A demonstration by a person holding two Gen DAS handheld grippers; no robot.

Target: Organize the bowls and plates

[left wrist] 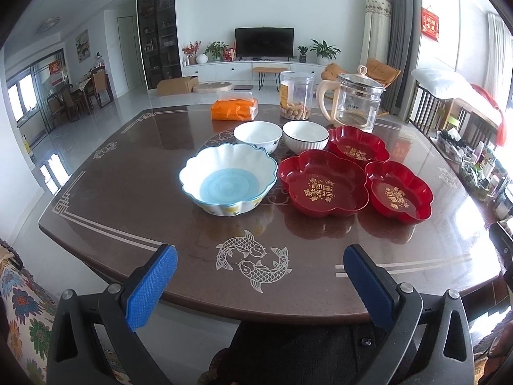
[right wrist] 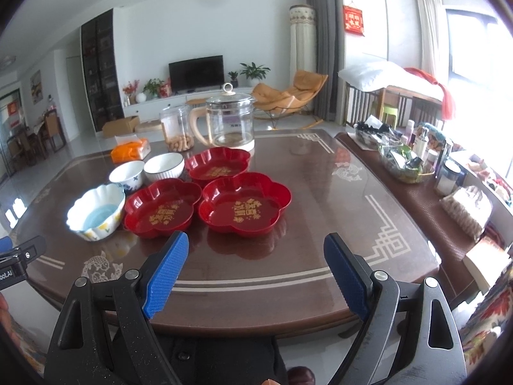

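While both grippers hang over the near edge of the brown table (left wrist: 128, 199), nothing is between their blue pads. The left gripper (left wrist: 260, 277) has its jaws wide open, and the right gripper (right wrist: 256, 271) has its jaws wide open too. On the table stand three red flower-shaped plates (left wrist: 323, 183), touching each other in a group. Just beside them on the left is a scalloped bowl with blue bottom (left wrist: 228, 178). Behind it are two small white bowls (left wrist: 258, 134) side by side. Further back stand a glass kettle (left wrist: 357, 101), a clear jar (left wrist: 296, 94) and an orange tissue pack (left wrist: 234, 109).
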